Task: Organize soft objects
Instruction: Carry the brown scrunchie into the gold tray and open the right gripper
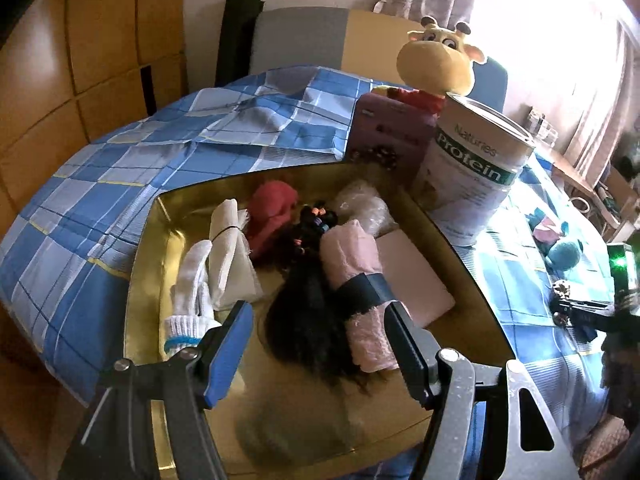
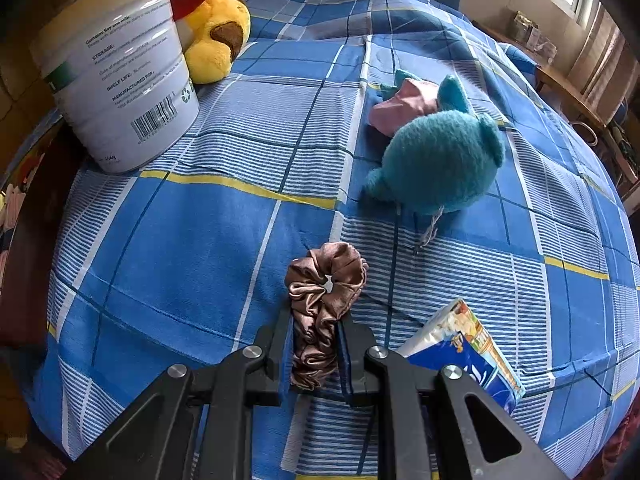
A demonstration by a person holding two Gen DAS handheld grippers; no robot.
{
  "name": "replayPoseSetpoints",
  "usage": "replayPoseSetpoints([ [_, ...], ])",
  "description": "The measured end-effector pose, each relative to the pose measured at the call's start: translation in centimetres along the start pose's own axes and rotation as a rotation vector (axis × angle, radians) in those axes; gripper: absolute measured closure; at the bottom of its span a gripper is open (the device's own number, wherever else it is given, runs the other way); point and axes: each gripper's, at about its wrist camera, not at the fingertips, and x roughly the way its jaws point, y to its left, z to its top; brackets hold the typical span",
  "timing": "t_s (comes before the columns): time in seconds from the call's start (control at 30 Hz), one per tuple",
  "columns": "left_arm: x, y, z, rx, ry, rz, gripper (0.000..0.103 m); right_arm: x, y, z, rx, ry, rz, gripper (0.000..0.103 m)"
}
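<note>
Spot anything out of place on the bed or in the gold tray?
Mostly tidy. The teal plush lies tipped over on the checked bedspread outside the gold tray, against a pink cloth. A protein tin stands among the soft things.

The left wrist cam sits right behind the left claw (image 1: 320, 344) and looks steeply down, close up, into the gold tray (image 1: 148, 264) on the checked bedsheet (image 1: 100, 184), with the room wall and curtain at the top of the frame. The right wrist cam rides behind the right claw (image 2: 316, 344), tilted even more downward and very near the sheet (image 2: 200, 232), facing toward a window at the upper right. Both catch the white protein tin (image 1: 476, 168) (image 2: 116, 76), the yellow plush (image 1: 440, 60) (image 2: 216, 32) and the teal plush (image 1: 564, 256) (image 2: 440, 160), so they overlap on that middle strip of the bed.
</note>
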Motion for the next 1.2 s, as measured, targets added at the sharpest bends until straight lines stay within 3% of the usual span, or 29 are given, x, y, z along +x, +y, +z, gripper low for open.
replayPoseSetpoints([
  [0.33,0.5,-0.1,0.3,0.012,0.002,-0.036,0.034,-2.4,-0.2,2.3,0.016,0.009,0.04,0.087],
  [0.57,1.2,-0.3,-0.1,0.018,0.027,-0.071,0.034,-5.0,-0.3,7.5,0.027,-0.014,0.051,0.087],
  [0.7,1.2,-0.3,0.0,0.014,0.022,-0.093,0.034,-6.1,-1.2,12.3,0.062,-0.037,-0.002,0.087],
  [0.93,0.9,0.3,0.2,-0.002,0.017,-0.124,0.034,-8.9,-2.6,25.5,0.191,-0.127,-0.147,0.087],
  [1.07,0.9,0.6,0.3,-0.003,0.018,-0.128,0.034,-10.5,0.4,32.7,0.189,-0.193,-0.181,0.087],
  [1.2,0.9,1.0,0.5,-0.01,0.016,-0.123,0.034,-12.7,6.7,38.3,0.113,-0.297,-0.121,0.087],
])
